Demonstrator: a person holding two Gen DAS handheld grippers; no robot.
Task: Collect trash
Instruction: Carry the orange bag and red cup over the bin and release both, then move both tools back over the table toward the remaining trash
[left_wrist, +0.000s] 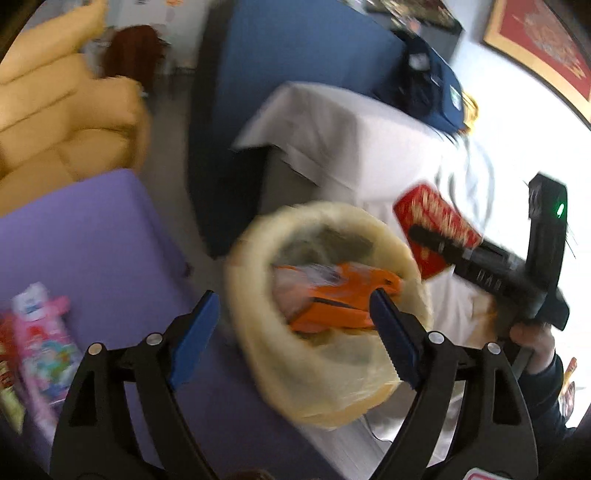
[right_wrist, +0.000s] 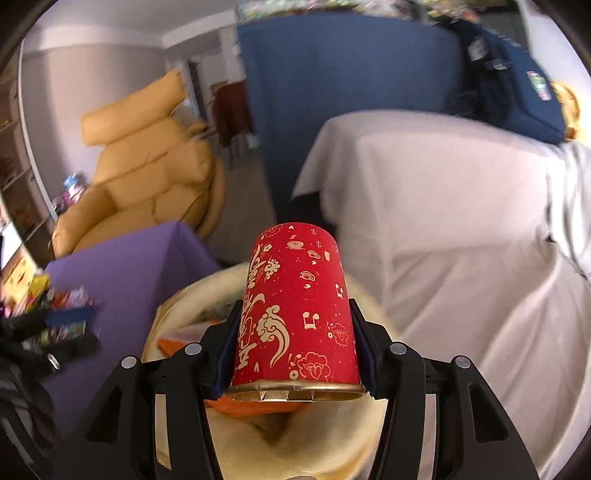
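The left hand-held gripper (left_wrist: 291, 332) stands wide apart with nothing between its blue pads; it hangs over the round waste bin lined with a pale yellow plastic bag (left_wrist: 258, 354). The bin stands between the purple-covered worktop (left_wrist: 92, 229) and the white-draped worktop (left_wrist: 351, 140), just beside the near corner of each. A crumpled orange wrapper (left_wrist: 340, 302) already lies inside the liner.

The right hand-held gripper (right_wrist: 295, 332) is clamped on a red paper cup with gold cloud patterns (right_wrist: 295, 306), its pads pressing both side walls. The cup is held mouth toward the camera, base pointing away, above the bin's opening; in the left wrist view the cup shows just beyond the rim on the white-worktop side.

The step in hand appears to be depositing the cup. Bring it fully over the centre of the liner before spreading the jaws, so it does not strike the rim and tip out. Release without squeezing further: the thin wall would likely crumple. Keep the left tool clear of the drop path. More bright packets (left_wrist: 44, 343) remain on the purple worktop's near edge for collection.
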